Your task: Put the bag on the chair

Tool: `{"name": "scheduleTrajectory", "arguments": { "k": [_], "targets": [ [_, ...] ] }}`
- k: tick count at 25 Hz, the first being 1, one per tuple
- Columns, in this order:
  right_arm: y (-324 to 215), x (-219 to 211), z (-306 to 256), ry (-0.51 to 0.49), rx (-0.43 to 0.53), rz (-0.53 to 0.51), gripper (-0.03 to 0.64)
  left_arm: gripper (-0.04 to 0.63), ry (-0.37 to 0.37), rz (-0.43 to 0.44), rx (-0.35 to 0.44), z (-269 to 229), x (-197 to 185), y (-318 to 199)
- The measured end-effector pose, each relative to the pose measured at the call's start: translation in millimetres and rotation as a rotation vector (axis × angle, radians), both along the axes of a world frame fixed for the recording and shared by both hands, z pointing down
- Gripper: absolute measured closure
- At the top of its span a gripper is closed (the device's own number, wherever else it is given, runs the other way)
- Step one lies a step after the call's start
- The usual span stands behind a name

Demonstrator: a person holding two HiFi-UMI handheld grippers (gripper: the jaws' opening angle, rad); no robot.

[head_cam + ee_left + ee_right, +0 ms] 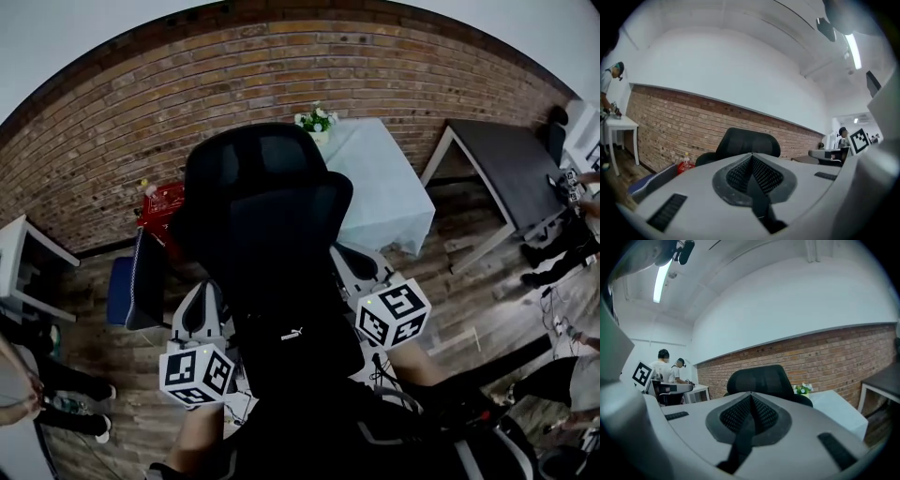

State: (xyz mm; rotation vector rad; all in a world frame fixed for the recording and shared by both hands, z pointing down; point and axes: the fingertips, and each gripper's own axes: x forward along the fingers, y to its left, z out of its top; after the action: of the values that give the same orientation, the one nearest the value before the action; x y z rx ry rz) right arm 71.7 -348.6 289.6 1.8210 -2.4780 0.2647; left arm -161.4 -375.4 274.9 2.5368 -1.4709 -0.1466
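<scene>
Clamping one bag's (295,352) two straps (759,201), left gripper (752,159) and right gripper (751,398) face one chair (262,197).

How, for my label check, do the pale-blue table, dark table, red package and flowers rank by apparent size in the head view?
1. pale-blue table and dark table: they look about alike, so I won't rank one over the other.
2. red package
3. flowers

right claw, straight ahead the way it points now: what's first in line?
Likely the black chair, dead ahead beyond the tips of the right claw and in front of the brick wall. Depth is unclear.
</scene>
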Motion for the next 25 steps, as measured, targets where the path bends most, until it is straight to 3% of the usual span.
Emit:
{"name": "scheduleTrajectory", "arguments": {
  "k": [9, 25],
  "targets": [
    [-3, -1, -6, 0.033, 0.013, 0.009, 0.6, 0.584, -0.027, -0.035, 0.01, -2, -11, -2],
    [-12, 0, -6, 0.049, 0.01, 0.02, 0.6, 0.584, -0.026, -0.013, 0.007, -6, -14, -2]
  ]
}}
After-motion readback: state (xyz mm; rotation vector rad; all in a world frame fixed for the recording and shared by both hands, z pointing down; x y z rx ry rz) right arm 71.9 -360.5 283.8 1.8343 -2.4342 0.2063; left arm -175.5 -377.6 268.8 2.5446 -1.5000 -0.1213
